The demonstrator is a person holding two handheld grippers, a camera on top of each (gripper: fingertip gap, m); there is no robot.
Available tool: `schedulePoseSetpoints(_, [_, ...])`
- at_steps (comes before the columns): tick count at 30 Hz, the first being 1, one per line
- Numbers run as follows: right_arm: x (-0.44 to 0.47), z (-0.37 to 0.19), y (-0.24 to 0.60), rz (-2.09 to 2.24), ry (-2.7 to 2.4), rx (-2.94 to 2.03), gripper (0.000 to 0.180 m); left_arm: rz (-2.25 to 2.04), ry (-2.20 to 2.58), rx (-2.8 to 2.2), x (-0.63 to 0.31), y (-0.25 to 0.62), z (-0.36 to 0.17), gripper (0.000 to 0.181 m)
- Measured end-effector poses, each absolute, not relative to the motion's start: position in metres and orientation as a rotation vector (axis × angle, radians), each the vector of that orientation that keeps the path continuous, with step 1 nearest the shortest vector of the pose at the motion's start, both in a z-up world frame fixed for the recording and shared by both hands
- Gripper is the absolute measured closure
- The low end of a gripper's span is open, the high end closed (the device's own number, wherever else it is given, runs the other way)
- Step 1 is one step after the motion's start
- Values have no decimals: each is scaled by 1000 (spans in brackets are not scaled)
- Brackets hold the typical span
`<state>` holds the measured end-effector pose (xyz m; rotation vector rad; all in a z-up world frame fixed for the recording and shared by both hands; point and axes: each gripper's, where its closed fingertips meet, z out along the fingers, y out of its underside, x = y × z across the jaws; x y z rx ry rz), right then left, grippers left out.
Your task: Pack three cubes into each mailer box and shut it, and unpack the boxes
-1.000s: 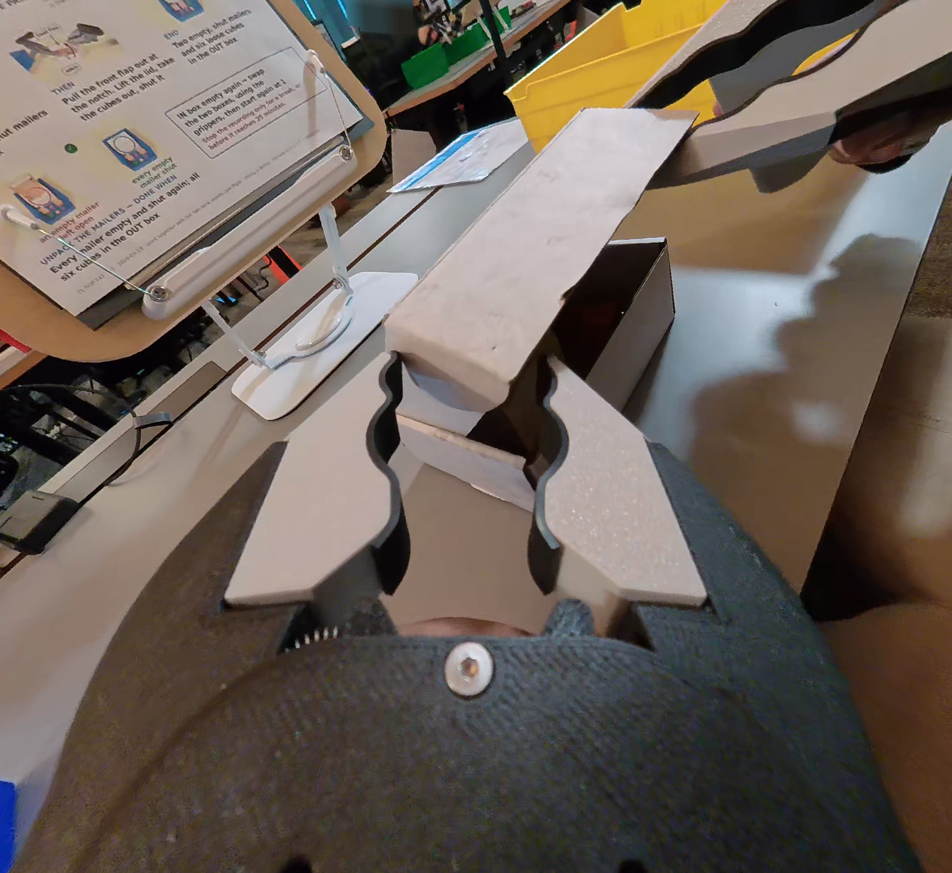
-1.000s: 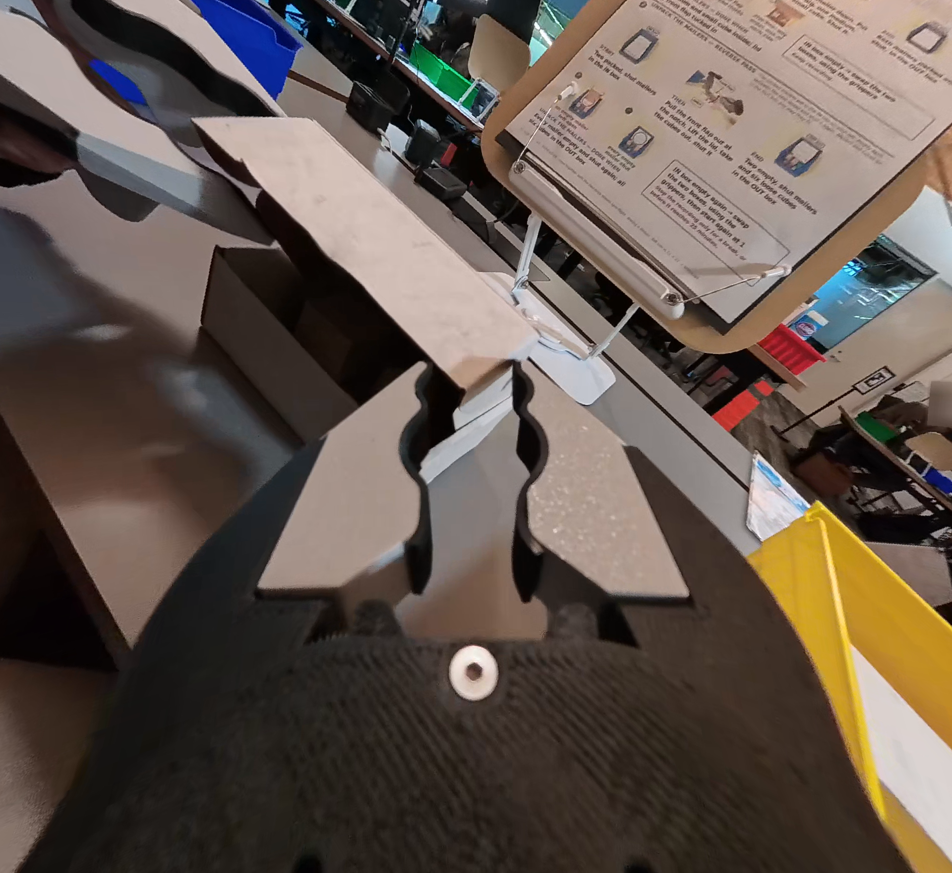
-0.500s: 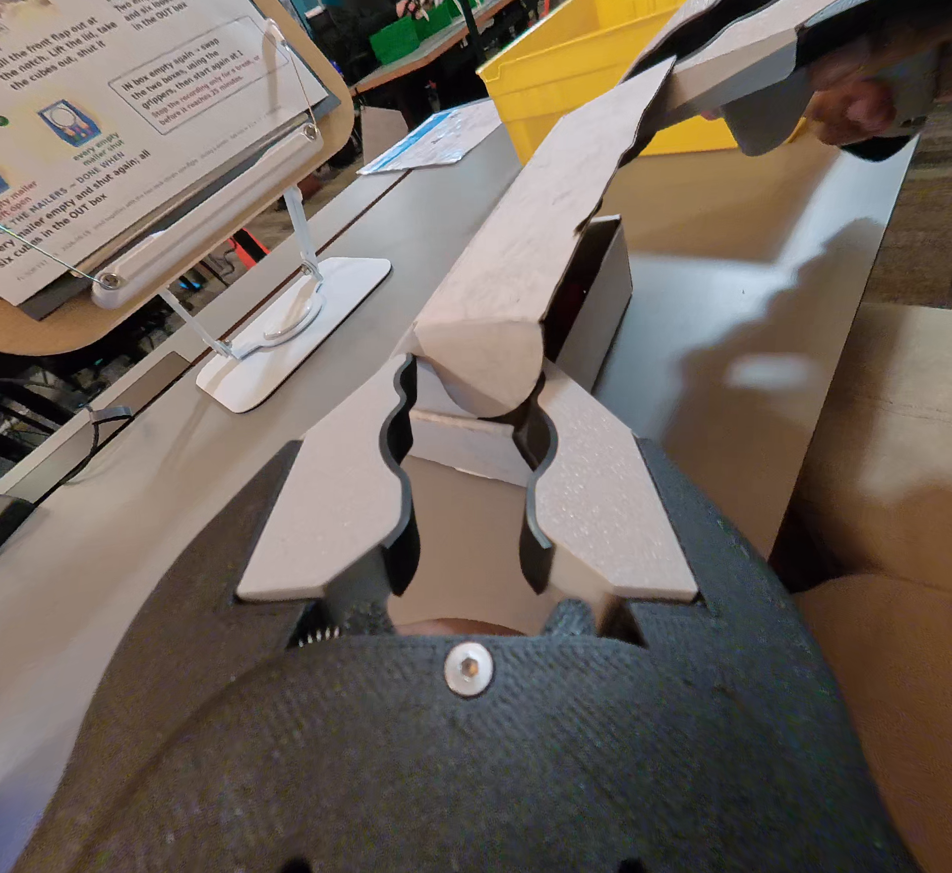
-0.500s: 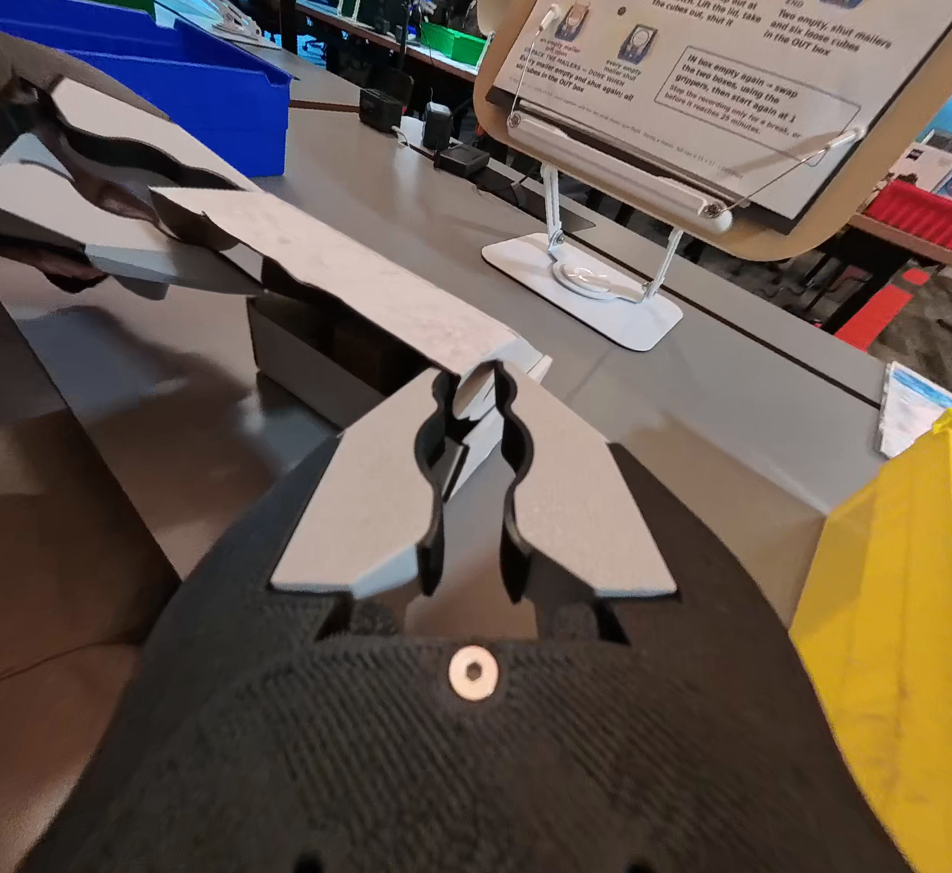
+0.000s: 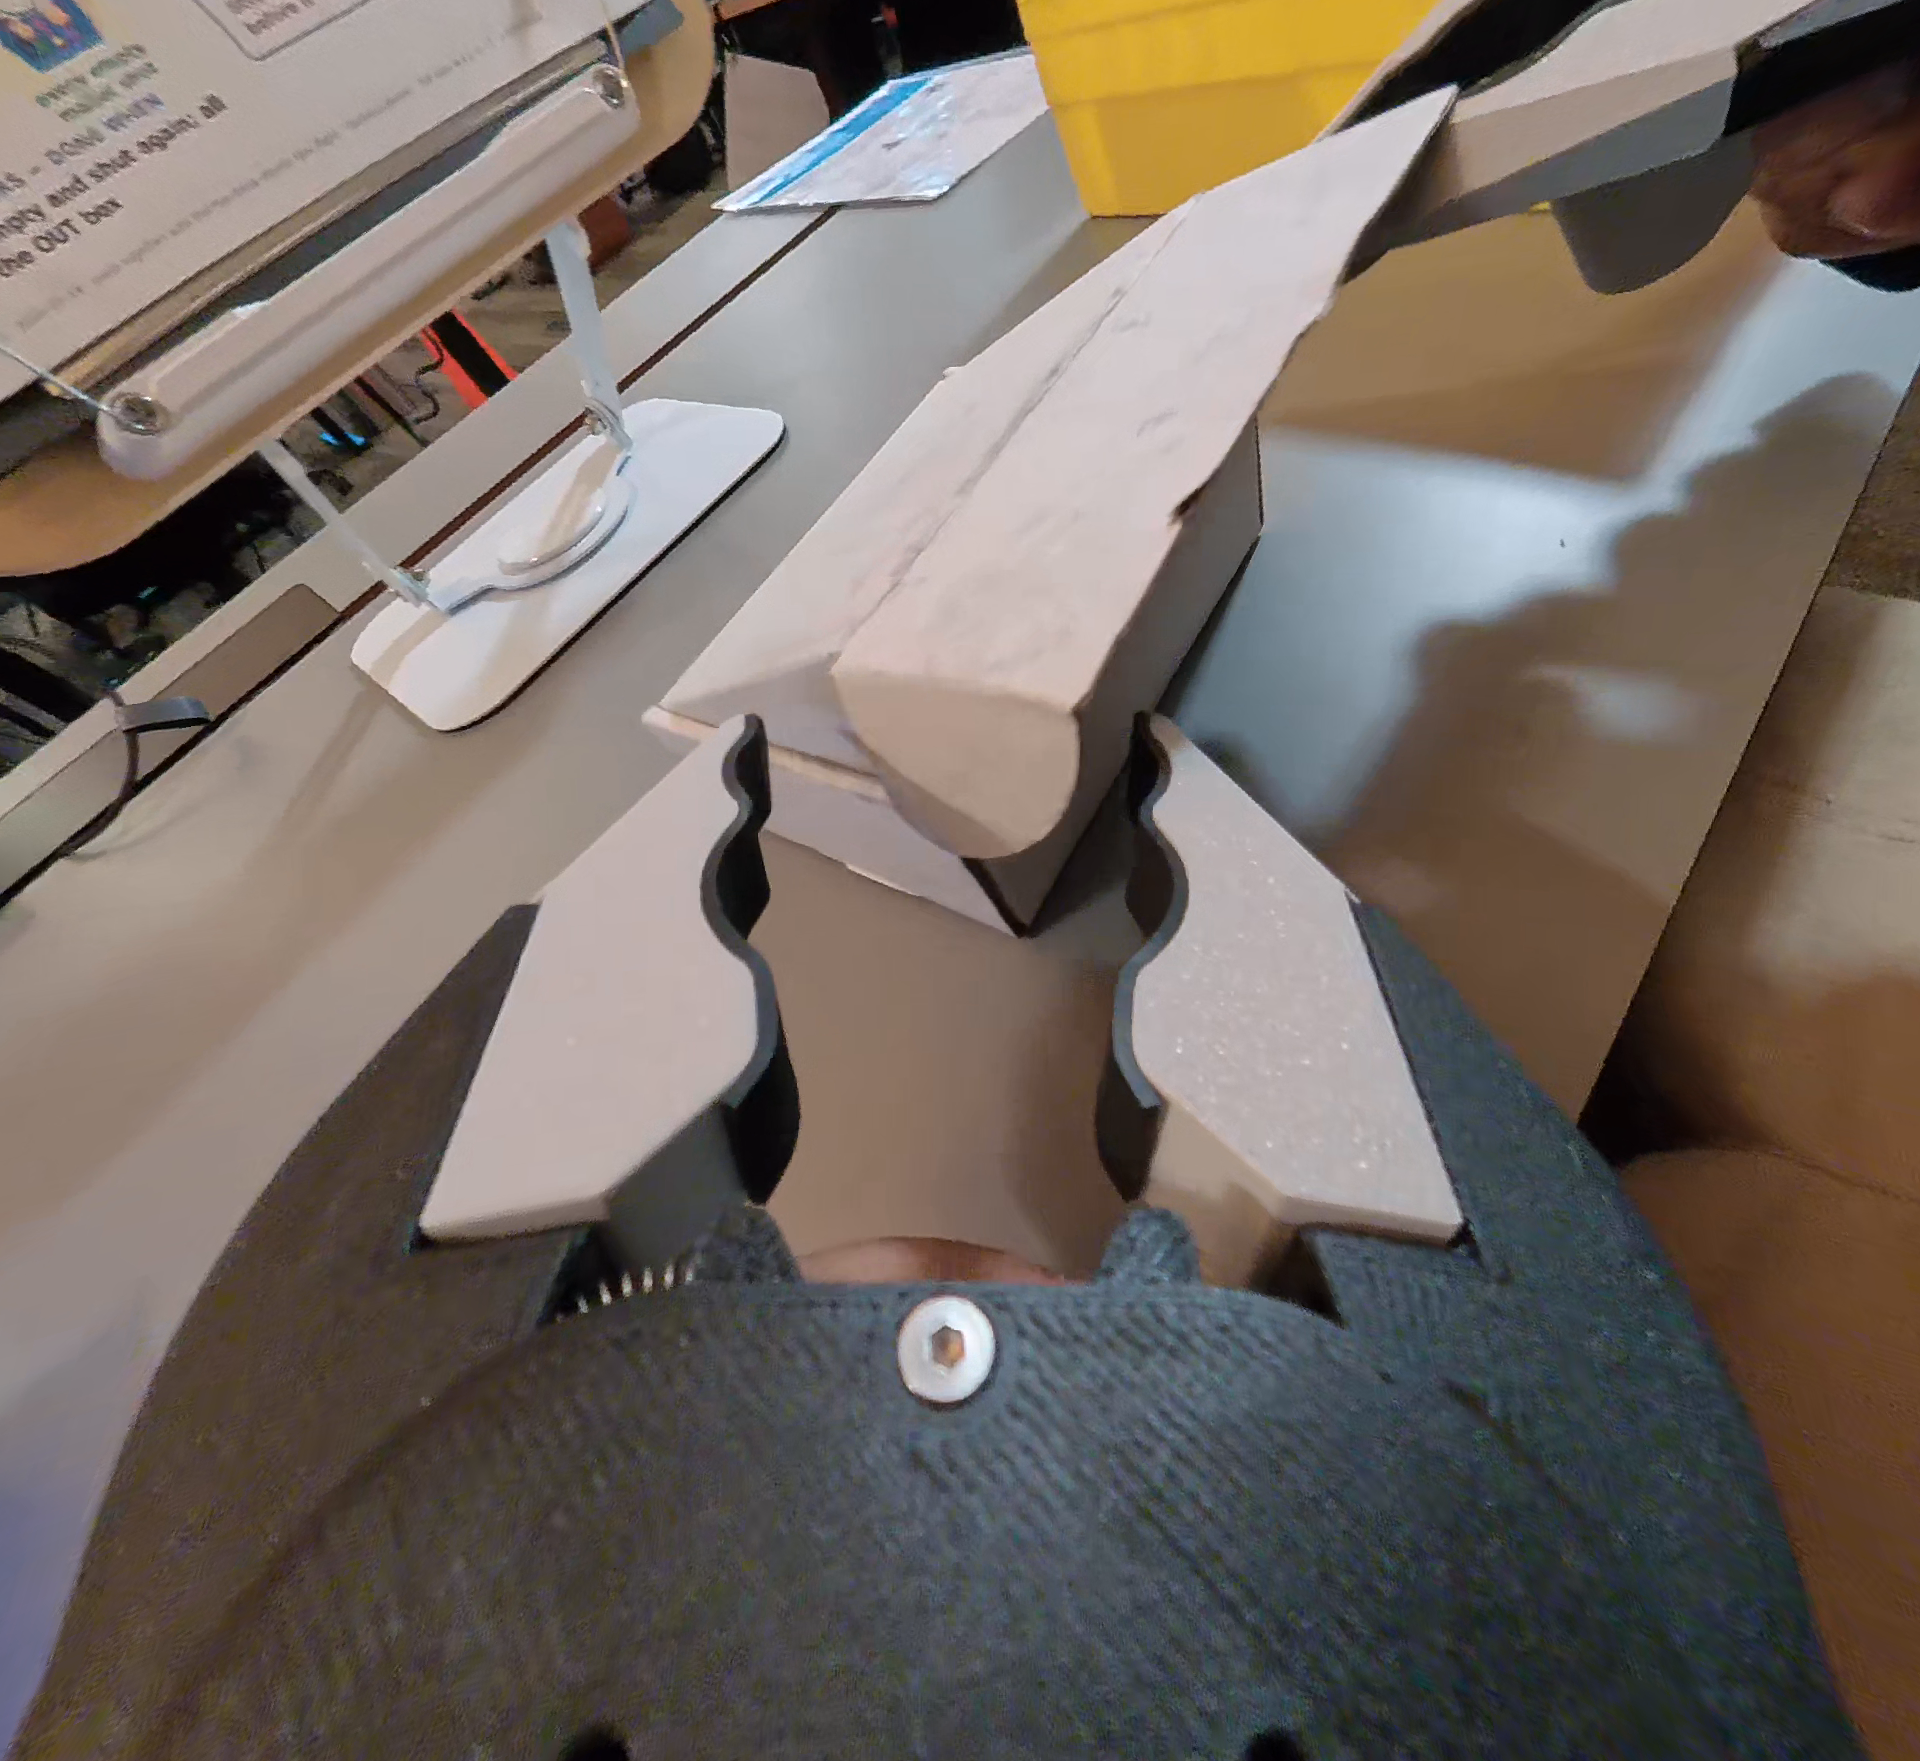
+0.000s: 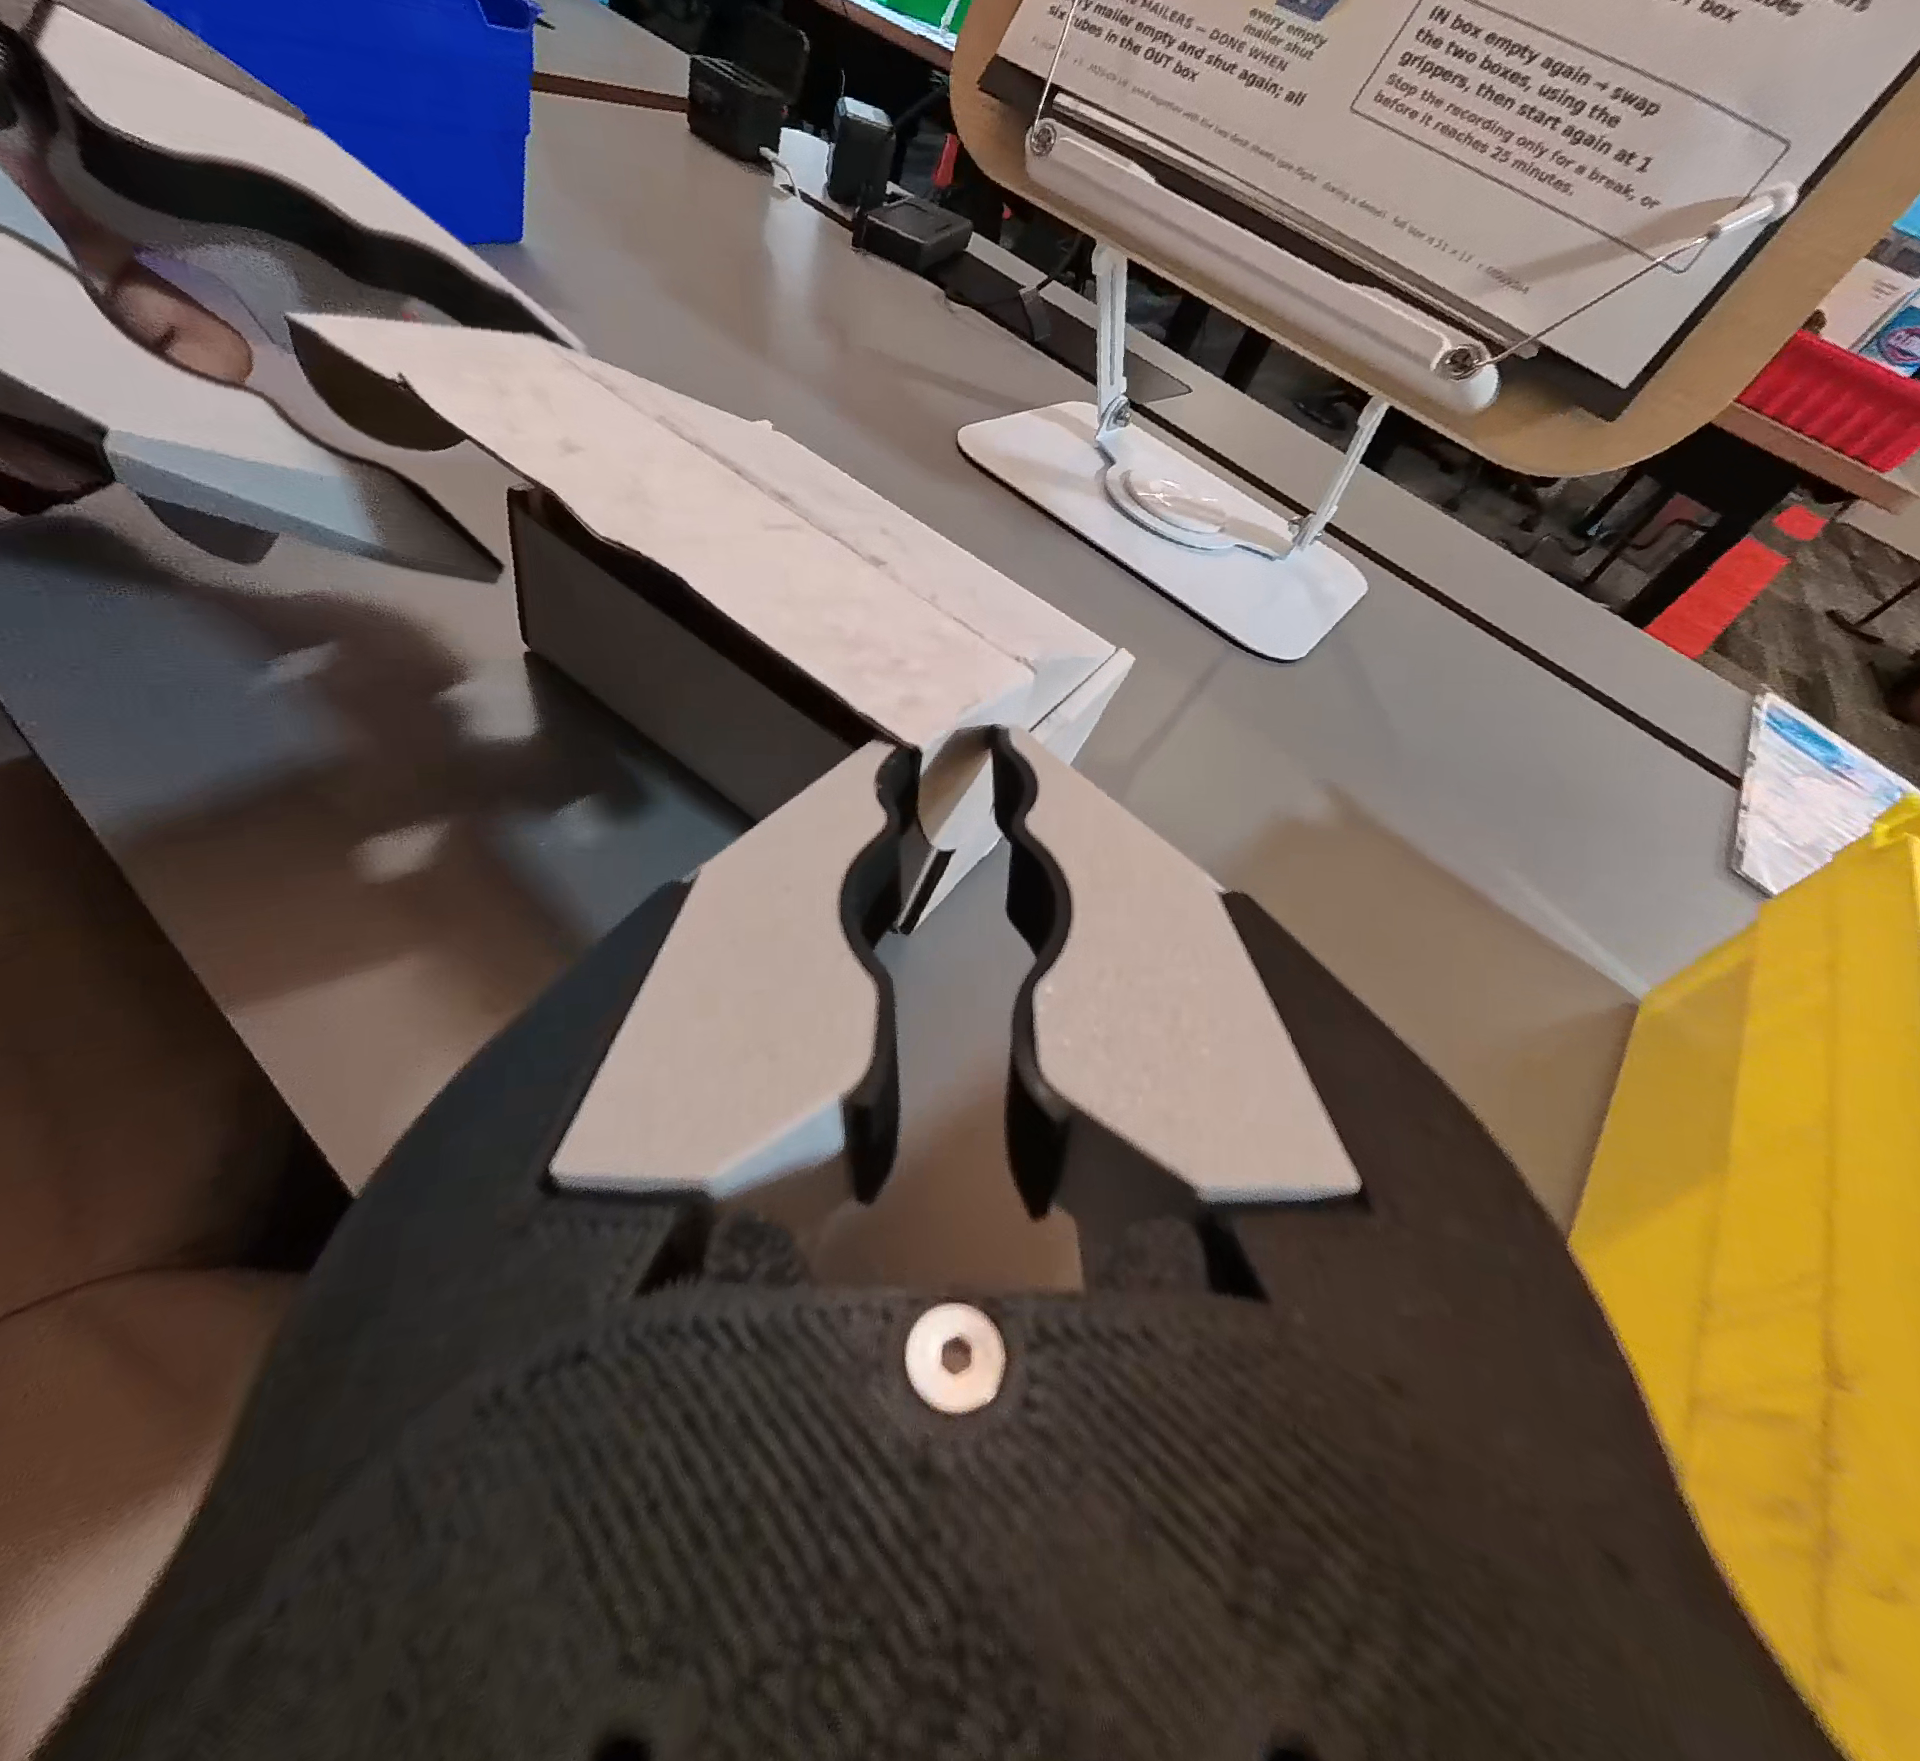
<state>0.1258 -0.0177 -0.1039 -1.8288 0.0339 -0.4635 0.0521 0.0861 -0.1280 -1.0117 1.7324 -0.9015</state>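
- The grey worktop is carrying everything, with the mailer box as the landmark near its front edge.
- The yellow bin is sitting beyond the box's far end in the left wrist view; a blue bin is standing past the opposite end in the right wrist view.
- The instruction board on its white stand is standing behind the box, well apart from it.
- The mailer box is lying on the worktop, its pale lid lowering over the dark body but not flat, the front flap still angled up.
- The left gripper is sitting at the box's near end, its fingers spread apart around the rounded side flap, not squeezing it.
- The right gripper is sitting at the other end, fingers nearly together, pinching the lid's corner tab.
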Motion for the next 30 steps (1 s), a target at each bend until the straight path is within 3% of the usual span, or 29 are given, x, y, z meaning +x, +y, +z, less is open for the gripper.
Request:
schedulePoseSetpoints(16, [127,-105,-19,-462,35,-1835,168,-785,1768,-1102,34,86,-134,150])
schedulePoseSetpoints(30, [130,-109,-24,-144,223,-1840,169,-837,1842,-1014,33,60,-140,158])
